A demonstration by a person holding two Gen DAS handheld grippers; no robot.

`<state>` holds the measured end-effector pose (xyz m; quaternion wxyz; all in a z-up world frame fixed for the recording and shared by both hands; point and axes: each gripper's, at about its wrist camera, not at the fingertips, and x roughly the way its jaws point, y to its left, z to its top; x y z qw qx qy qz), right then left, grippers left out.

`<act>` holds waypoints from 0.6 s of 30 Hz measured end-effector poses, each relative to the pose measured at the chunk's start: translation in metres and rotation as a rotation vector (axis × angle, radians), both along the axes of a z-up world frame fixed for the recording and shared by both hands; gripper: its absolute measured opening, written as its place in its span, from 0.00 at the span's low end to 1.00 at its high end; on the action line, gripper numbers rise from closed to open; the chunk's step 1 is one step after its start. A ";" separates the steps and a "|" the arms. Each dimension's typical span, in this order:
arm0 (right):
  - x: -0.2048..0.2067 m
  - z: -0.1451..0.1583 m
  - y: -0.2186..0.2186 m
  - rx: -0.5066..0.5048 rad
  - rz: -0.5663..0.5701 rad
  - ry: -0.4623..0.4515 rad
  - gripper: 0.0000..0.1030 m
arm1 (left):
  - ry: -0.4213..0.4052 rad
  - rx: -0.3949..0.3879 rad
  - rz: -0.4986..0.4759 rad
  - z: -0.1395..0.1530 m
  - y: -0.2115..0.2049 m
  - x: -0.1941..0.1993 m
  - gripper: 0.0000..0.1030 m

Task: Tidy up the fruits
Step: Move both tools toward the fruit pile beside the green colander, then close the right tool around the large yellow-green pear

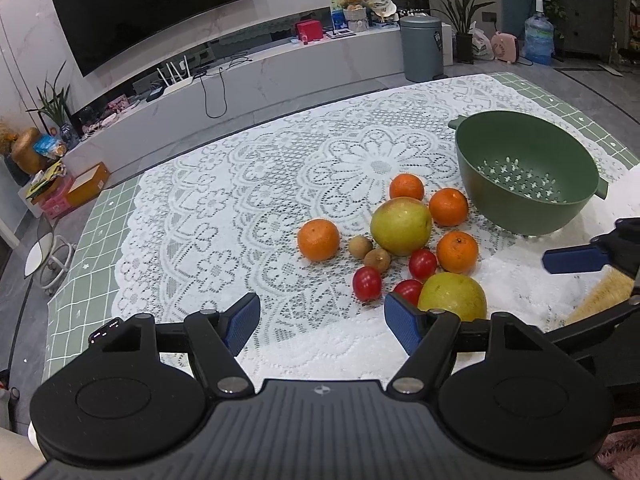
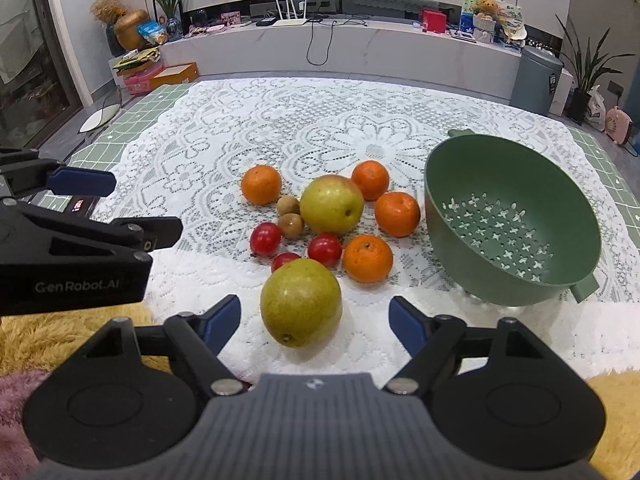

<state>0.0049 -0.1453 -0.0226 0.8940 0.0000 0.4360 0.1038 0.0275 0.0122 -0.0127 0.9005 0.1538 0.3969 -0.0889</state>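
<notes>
A pile of fruit lies on the lace cloth: several oranges (image 2: 367, 259), two green-yellow apples, three red cherry tomatoes (image 2: 325, 249) and two brown longans (image 2: 291, 225). The far apple (image 2: 332, 209) sits mid-pile. The near apple (image 2: 301, 302) lies between the fingers of my right gripper (image 2: 314, 318), which is open, its blue pads clear of the fruit on both sides. An empty green colander (image 2: 440, 196) stands to the right. My left gripper (image 1: 322, 316) is open over bare cloth, left of the near apple (image 1: 454, 298), nothing between its fingers.
The table's near edge carries yellow and pink fluffy fabric (image 2: 48, 344). The left gripper's body (image 2: 80, 240) reaches in from the left beside the pile. Beyond the table's far edge are a TV bench (image 2: 360, 40) and a grey bin (image 2: 536, 76).
</notes>
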 end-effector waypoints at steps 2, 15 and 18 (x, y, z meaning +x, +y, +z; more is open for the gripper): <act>0.003 -0.003 0.002 -0.001 0.004 0.008 0.75 | 0.011 0.000 0.006 -0.001 0.000 0.002 0.81; 0.019 -0.029 0.004 0.030 0.016 0.098 0.67 | 0.075 -0.008 0.003 -0.010 0.011 0.011 0.79; 0.023 -0.034 0.006 0.040 0.027 0.105 0.66 | 0.087 -0.007 -0.010 -0.012 0.011 0.012 0.77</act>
